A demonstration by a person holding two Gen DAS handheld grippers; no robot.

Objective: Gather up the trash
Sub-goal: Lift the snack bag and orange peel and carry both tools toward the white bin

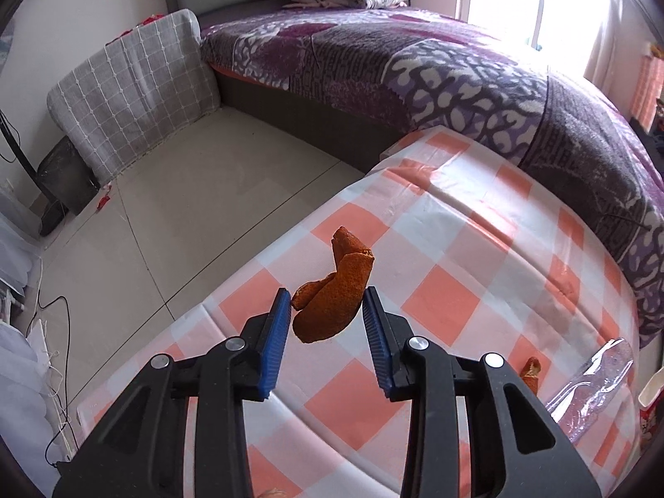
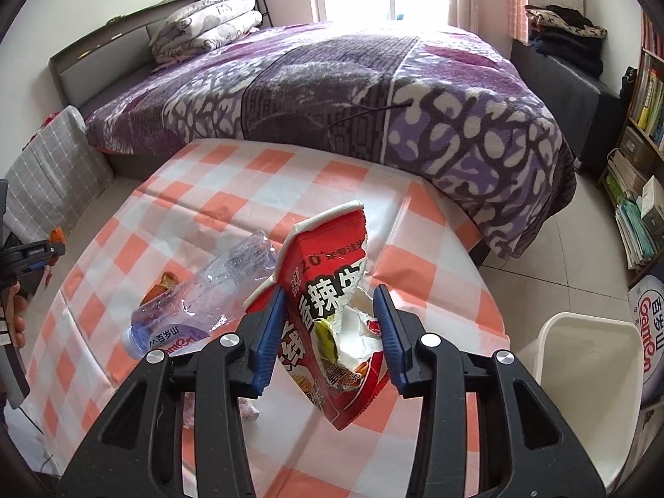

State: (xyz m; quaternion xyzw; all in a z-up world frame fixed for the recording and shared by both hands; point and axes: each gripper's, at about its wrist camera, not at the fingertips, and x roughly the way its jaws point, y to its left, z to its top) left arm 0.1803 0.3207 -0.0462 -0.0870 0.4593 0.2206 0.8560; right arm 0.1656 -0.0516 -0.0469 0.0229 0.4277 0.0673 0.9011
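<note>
My left gripper (image 1: 327, 292) is shut on a curled piece of orange peel (image 1: 332, 303), held in the air above the orange-and-white checked table (image 1: 456, 249). In the right wrist view my right gripper (image 2: 330, 288) is shut on a torn red snack packet (image 2: 328, 315), also lifted off the table (image 2: 249, 182). A crushed clear plastic bottle (image 2: 207, 290) lies on the cloth to its left, with another bit of orange peel (image 2: 166, 282) behind it. The left wrist view shows that bottle (image 1: 593, 377) and small peel (image 1: 532, 369) at its right edge.
A white bin (image 2: 589, 373) stands on the floor to the right of the table. A bed with a purple blanket (image 2: 373, 103) borders the table's far side. A grey checked cushion (image 1: 133, 99) and cables (image 1: 58, 319) are on the left; bookshelves (image 2: 647, 116) on the right.
</note>
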